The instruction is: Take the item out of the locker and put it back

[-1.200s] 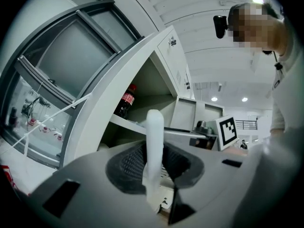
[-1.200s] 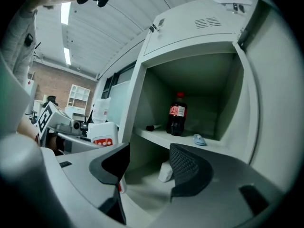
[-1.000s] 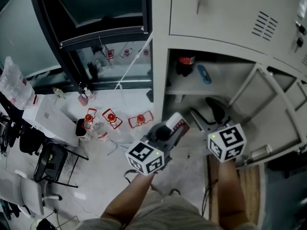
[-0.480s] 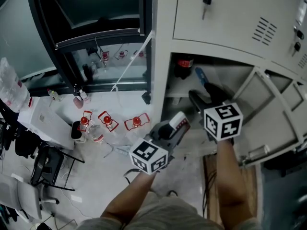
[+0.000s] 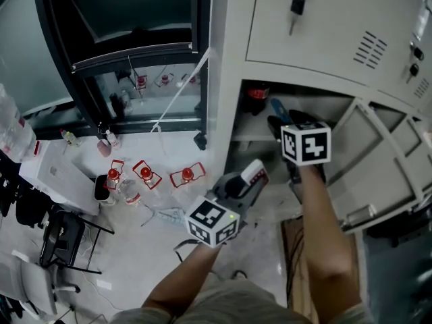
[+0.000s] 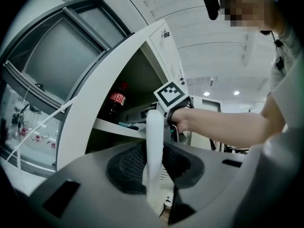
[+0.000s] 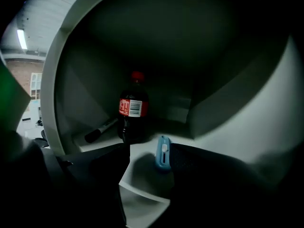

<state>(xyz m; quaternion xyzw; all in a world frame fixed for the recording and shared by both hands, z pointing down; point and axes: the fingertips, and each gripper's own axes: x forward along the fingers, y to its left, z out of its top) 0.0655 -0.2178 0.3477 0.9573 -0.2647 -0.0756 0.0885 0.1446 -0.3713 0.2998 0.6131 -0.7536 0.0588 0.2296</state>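
Left gripper fingers clenched on white item, out of locker. Right gripper fingers released; blue cutter at one o'clock on shelf. Return not yet done.

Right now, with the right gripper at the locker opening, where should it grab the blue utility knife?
Probably mid-body, jaws across its narrow width, coming from the open front. The blue utility knife lies flat on the shelf, lengthwise toward the right gripper, whose jaws stand open; the cola bottle stands behind it.
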